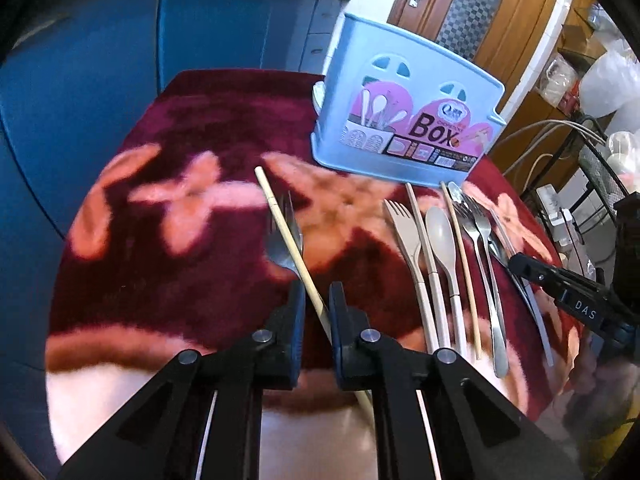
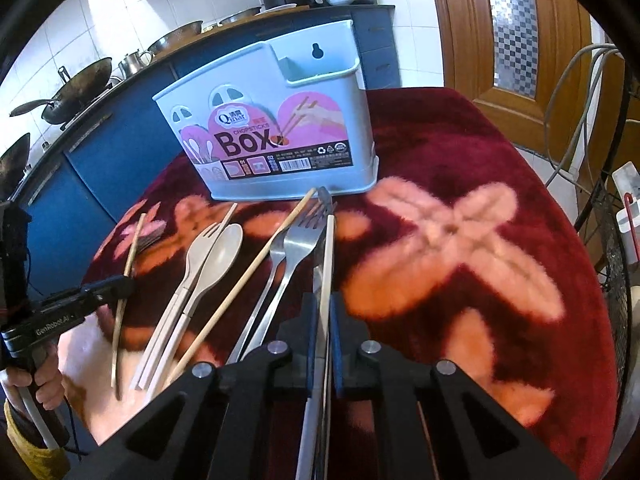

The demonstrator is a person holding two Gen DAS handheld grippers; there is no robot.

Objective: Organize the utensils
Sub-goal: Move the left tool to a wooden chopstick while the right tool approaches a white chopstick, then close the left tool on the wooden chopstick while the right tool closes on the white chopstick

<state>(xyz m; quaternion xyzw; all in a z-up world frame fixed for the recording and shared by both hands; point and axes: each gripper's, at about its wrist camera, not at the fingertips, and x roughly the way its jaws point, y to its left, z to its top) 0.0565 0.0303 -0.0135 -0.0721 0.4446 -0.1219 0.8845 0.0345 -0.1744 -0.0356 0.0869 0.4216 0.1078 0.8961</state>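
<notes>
A pale blue chopsticks box (image 1: 404,120) stands at the far side of the table and also shows in the right wrist view (image 2: 280,136). My left gripper (image 1: 316,292) is shut on a wooden chopstick (image 1: 280,224), which crosses a steel fork (image 1: 282,240) lying on the cloth. My right gripper (image 2: 322,312) is shut on a pale chopstick (image 2: 329,256) together with a steel utensil (image 2: 320,216). Between the grippers lie a beige fork (image 2: 198,252), a beige spoon (image 2: 220,256), a wooden chopstick (image 2: 256,260) and two steel forks (image 2: 296,248).
The table carries a dark red plush cloth (image 2: 460,240) with pink flowers. A blue kitchen counter (image 2: 120,152) with woks stands behind. A wooden door (image 2: 520,28) and cables (image 2: 580,100) are at the right.
</notes>
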